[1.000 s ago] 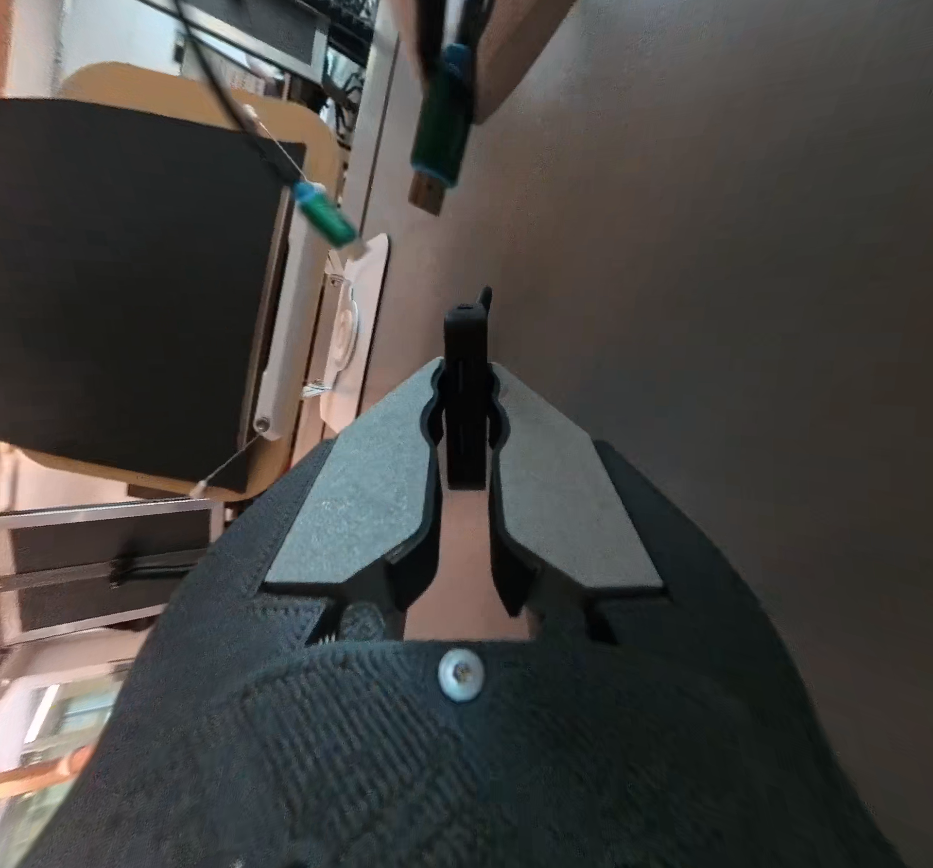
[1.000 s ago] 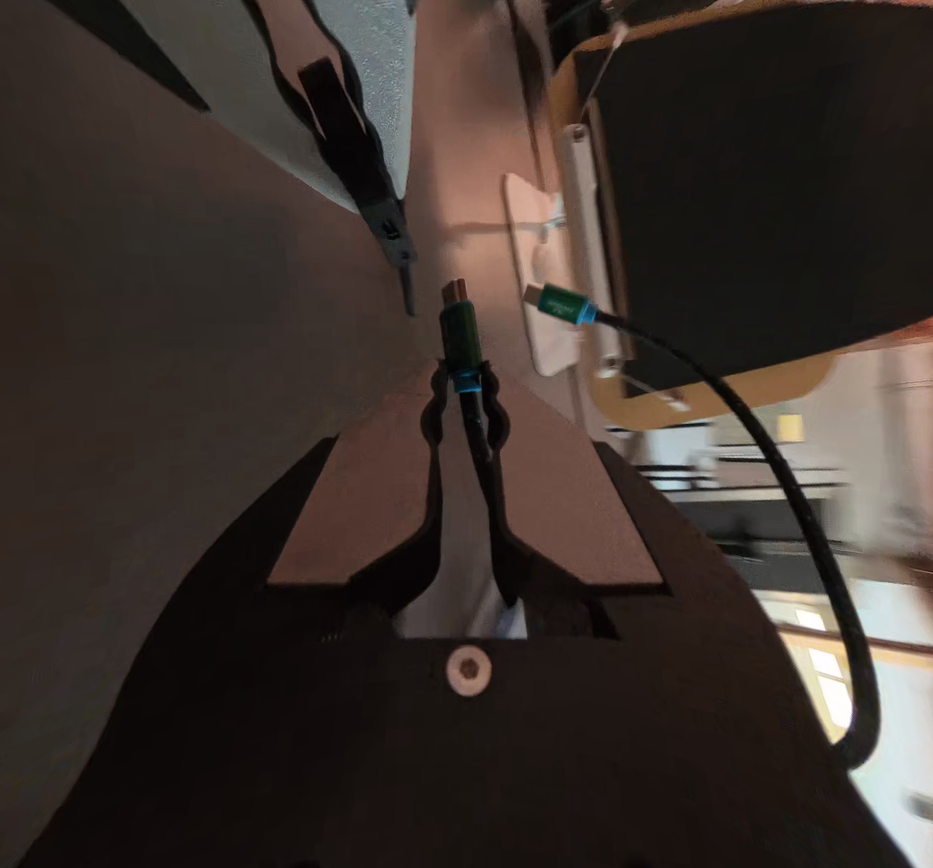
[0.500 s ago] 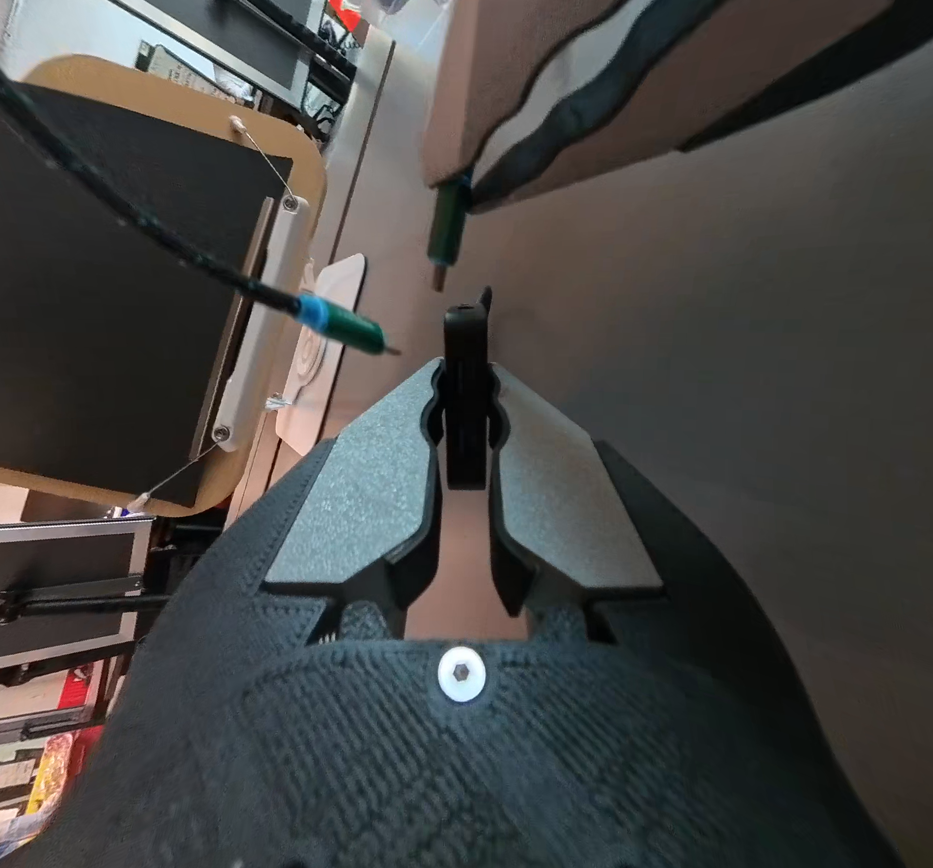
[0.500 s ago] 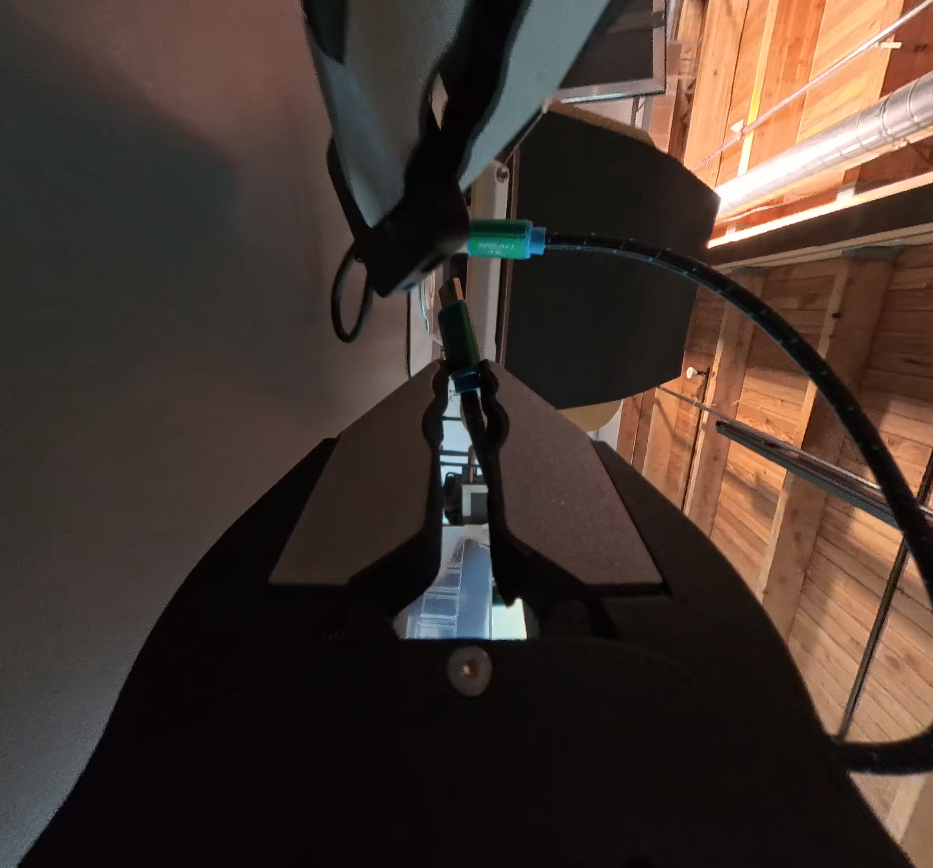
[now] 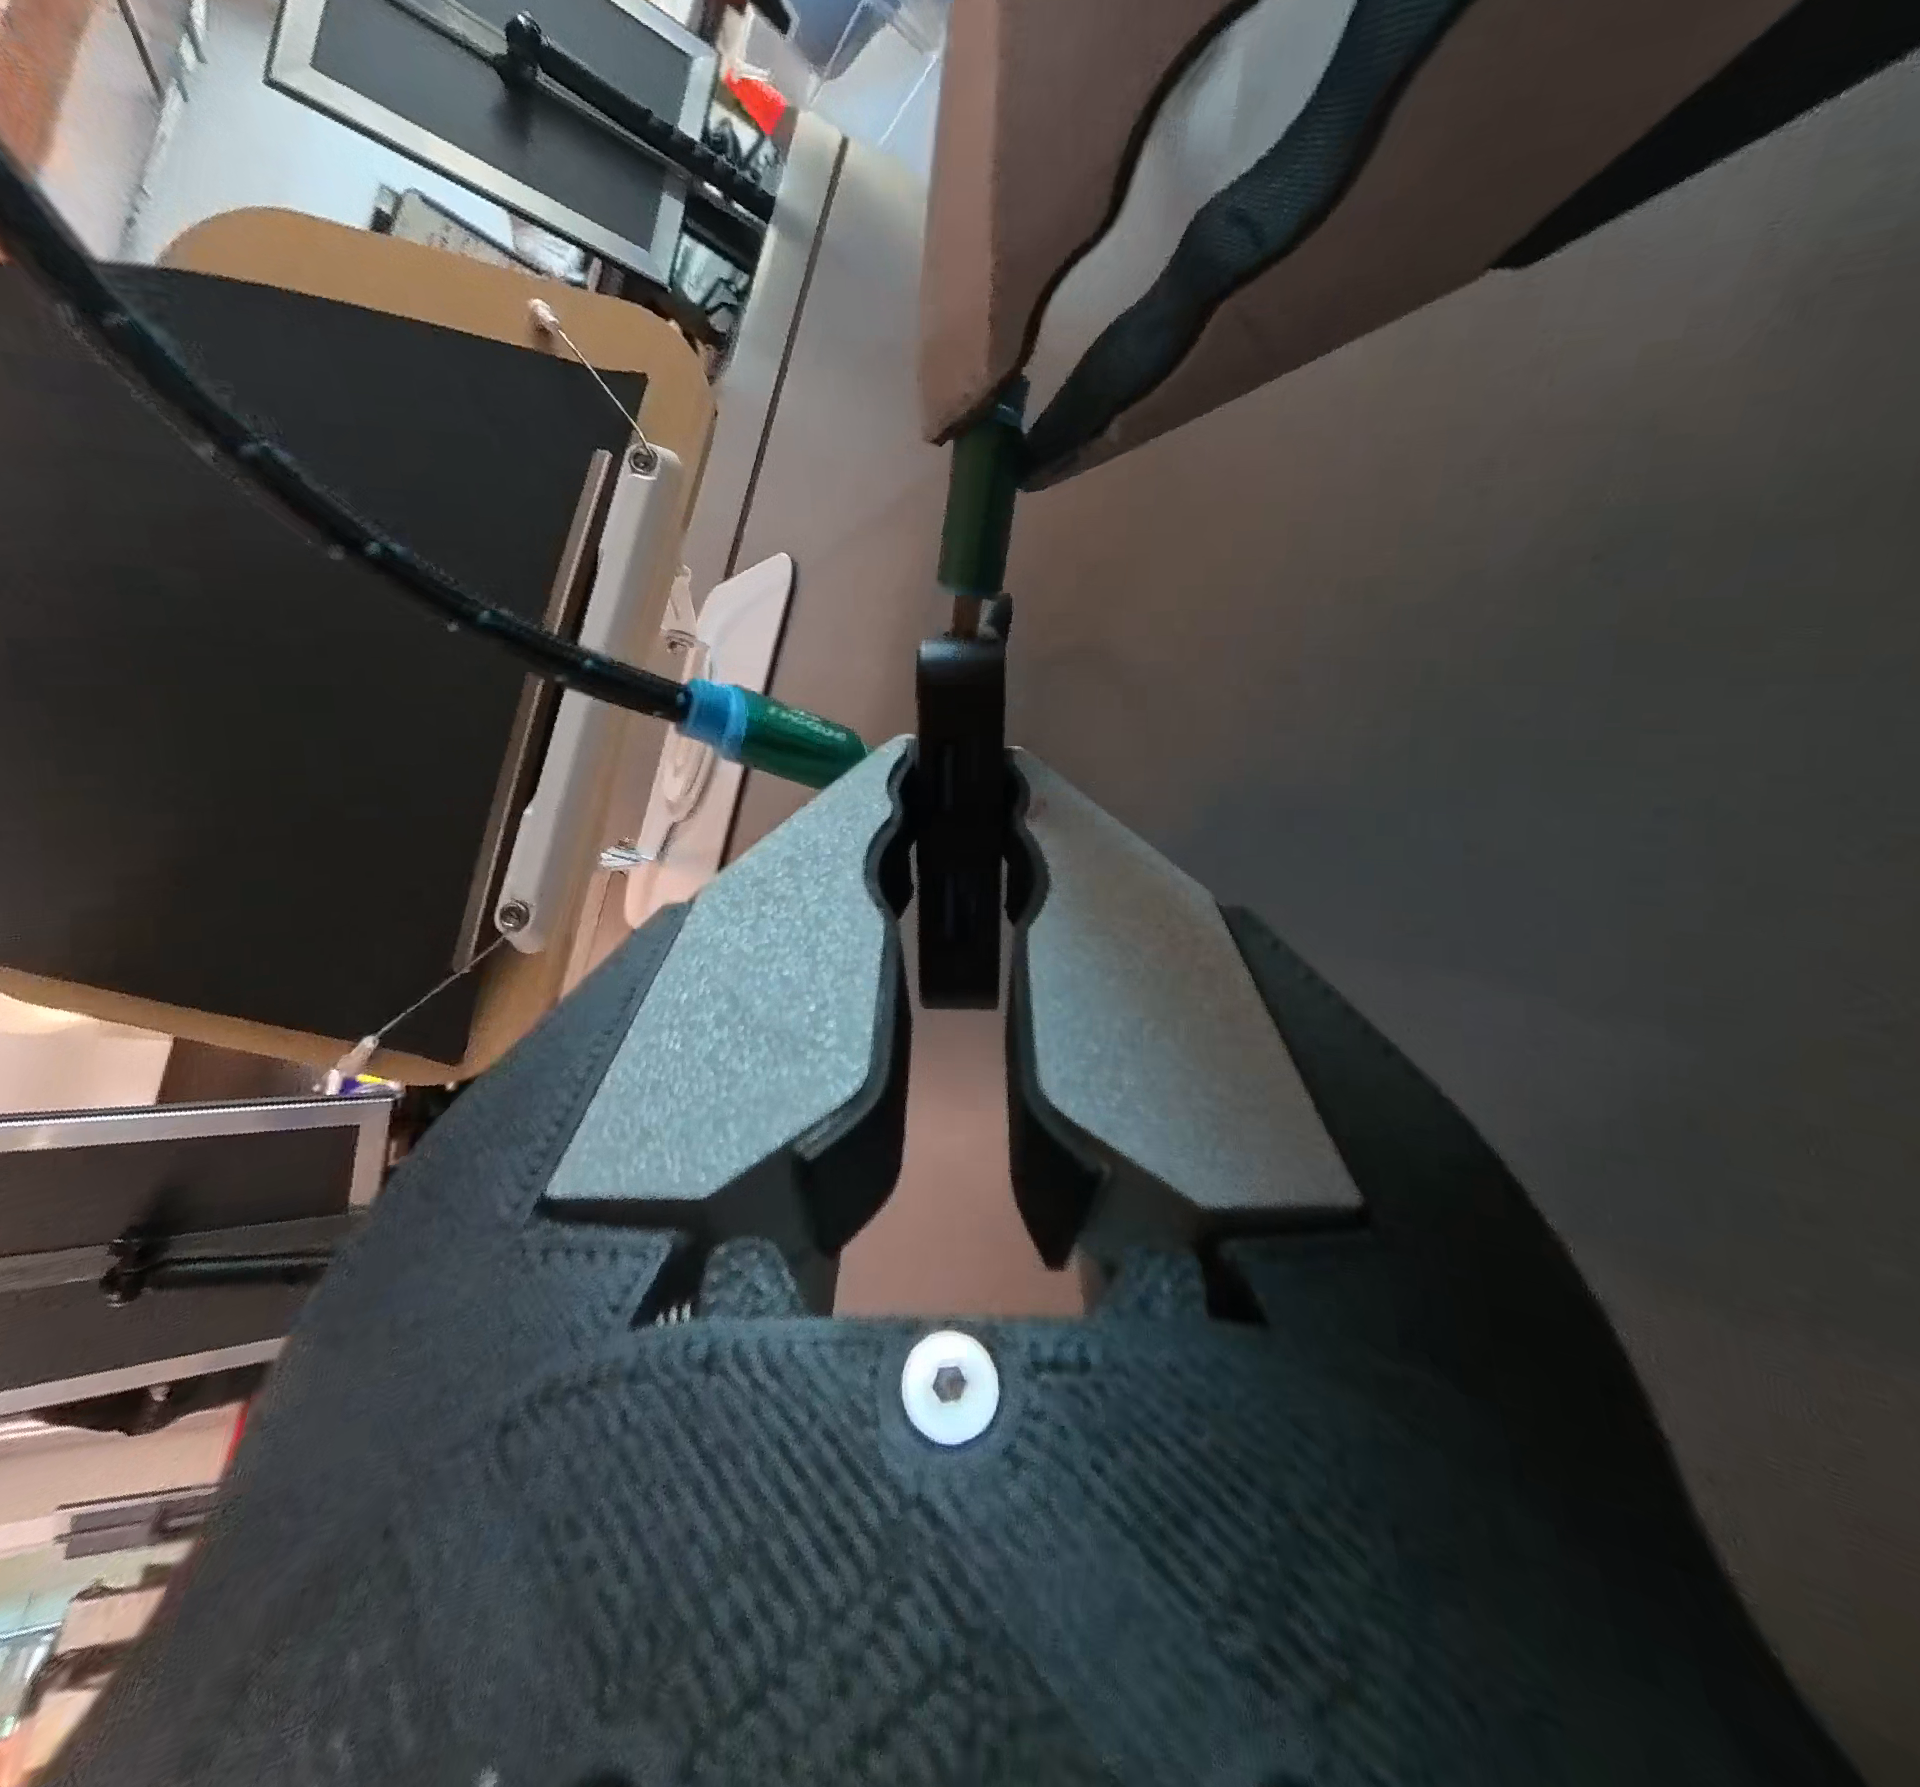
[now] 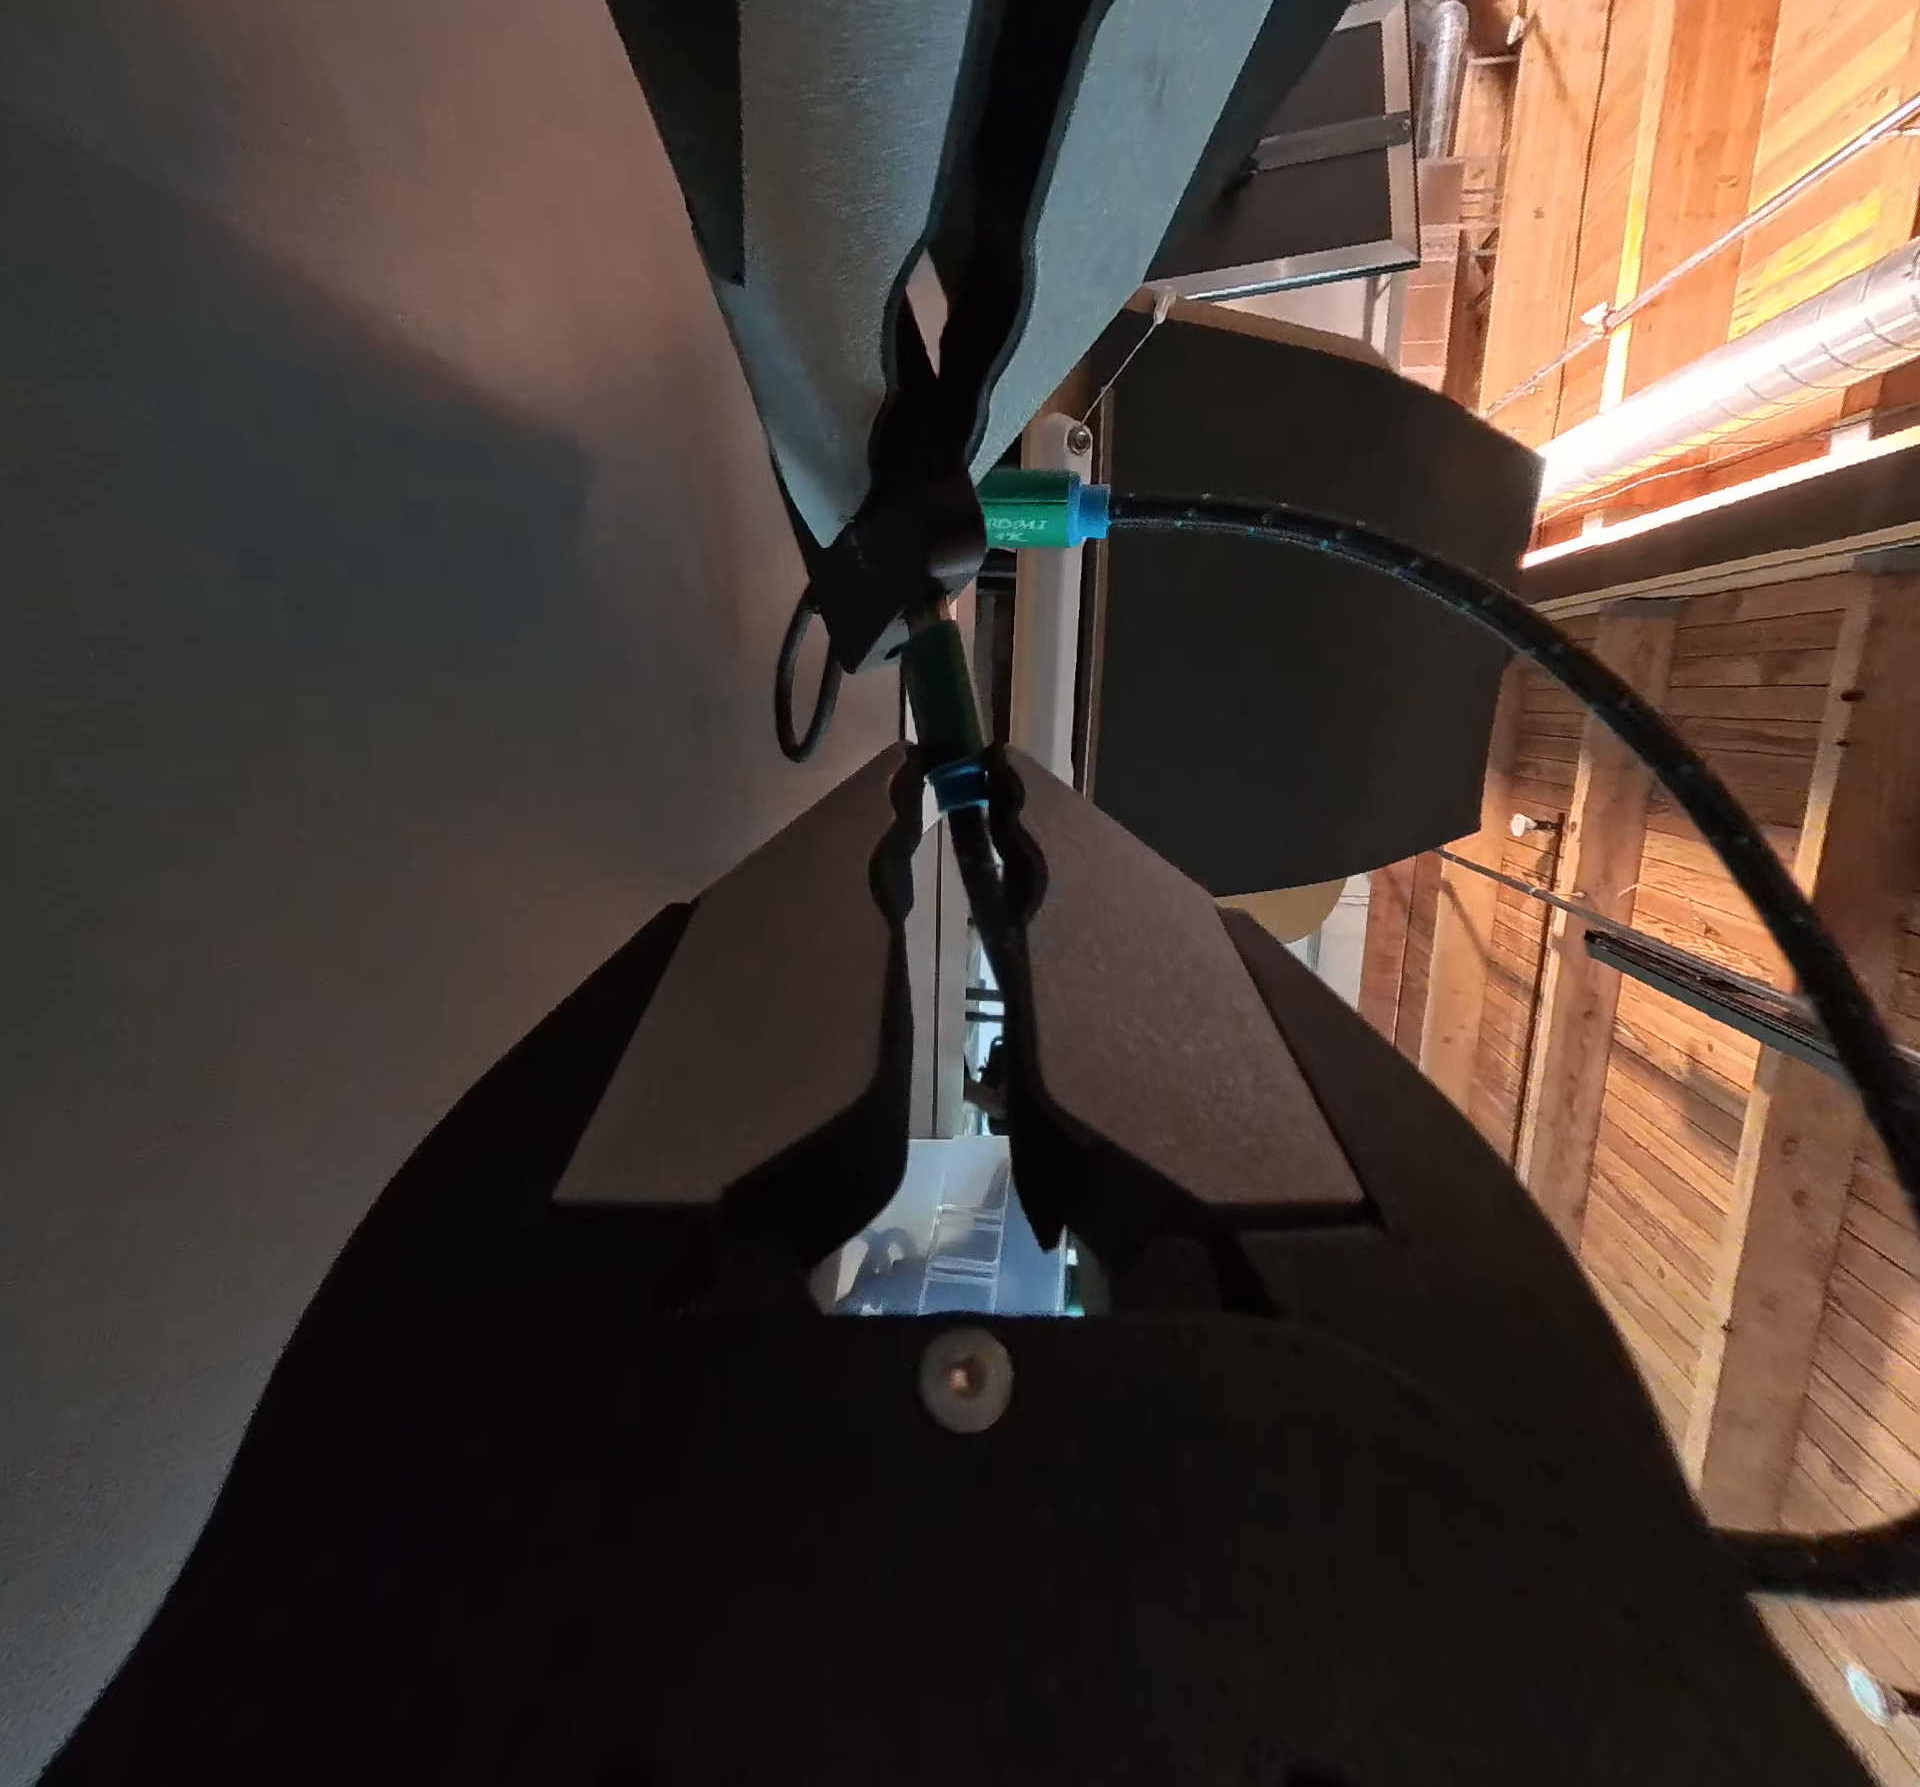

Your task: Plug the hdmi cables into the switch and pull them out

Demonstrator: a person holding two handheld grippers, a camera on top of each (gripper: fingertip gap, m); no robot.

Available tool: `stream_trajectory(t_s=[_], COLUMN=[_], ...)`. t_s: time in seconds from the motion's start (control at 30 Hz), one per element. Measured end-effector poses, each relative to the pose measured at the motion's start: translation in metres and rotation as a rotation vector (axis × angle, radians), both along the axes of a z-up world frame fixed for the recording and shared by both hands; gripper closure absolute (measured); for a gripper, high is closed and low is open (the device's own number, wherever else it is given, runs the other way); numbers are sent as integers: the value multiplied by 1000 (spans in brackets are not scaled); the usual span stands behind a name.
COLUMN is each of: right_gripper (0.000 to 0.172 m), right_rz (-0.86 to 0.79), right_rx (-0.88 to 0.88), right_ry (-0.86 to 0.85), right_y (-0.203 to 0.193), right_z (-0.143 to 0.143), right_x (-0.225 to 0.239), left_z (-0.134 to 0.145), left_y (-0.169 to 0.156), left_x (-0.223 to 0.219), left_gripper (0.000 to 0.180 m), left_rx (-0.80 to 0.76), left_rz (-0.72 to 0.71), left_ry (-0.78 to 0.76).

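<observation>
Now the green HDMI plug (image 6: 940, 688) is pointing its long axis straight ahead, tip at the black switch (image 5: 958, 802) being clamped by the left gripper (image 5: 958, 792), while the right gripper (image 6: 958, 781) is pinching the plug's blue collar.

Matt black plastic switch (image 5: 958, 833); glossy green metallic plug (image 5: 795, 735) on braided cable (image 6: 1455, 615); rough wooden wall planks (image 6: 1704, 1114).

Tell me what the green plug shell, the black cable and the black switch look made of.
Green plug shell: seemingly anodised metal, judging by its smooth satin sheen; coloured plastic is possible. Black cable: braided fabric sleeve, shown by its woven texture with pale flecks. Black switch, clamped in the left gripper: likely moulded matte plastic with ribbed grooves.
</observation>
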State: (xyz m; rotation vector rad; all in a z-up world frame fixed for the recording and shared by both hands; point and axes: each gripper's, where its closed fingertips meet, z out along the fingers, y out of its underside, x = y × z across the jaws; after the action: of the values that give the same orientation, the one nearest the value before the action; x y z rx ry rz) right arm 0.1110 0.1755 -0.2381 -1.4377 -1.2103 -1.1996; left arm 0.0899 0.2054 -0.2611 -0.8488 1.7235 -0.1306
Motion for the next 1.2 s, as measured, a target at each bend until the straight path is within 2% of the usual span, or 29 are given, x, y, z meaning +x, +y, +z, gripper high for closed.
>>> stream_trajectory(t_s=[0.23,0.57,0.73,0.8,0.9,0.97,1.1,1.2], right_gripper=[164,165,162,172,160,151,145,119], right_rz=[11,54,156,249,402,456,472,398], right_rx=[-12,-122,-178,-149,-148,-182,-262,-375], right_ry=[35,221,567,711,932,1071,1290,1424], right_y=[-5,-8,-12,-22,-41,-49,-52,-45], right_z=[7,2,20,44,79,92,98,87], right_x=[-6,-11,-15,-20,-26,-23,-9,0], left_z=[6,2,8,9,4,13,34,39], left_y=[-6,-13,-21,-15,1,5,-6,-11], left_x=[-3,-2,6,5,1,-1,-3,-4], left_gripper=[170,170,169,169,169,169,169,170], left_rx=[10,-28,-243,-294,-348,-391,-524,-569], left_rz=[-24,-55,-93,-75,-32,-26,-117,-152], left_ry=[-26,-14,-82,-97,-103,-150,-252,-273])
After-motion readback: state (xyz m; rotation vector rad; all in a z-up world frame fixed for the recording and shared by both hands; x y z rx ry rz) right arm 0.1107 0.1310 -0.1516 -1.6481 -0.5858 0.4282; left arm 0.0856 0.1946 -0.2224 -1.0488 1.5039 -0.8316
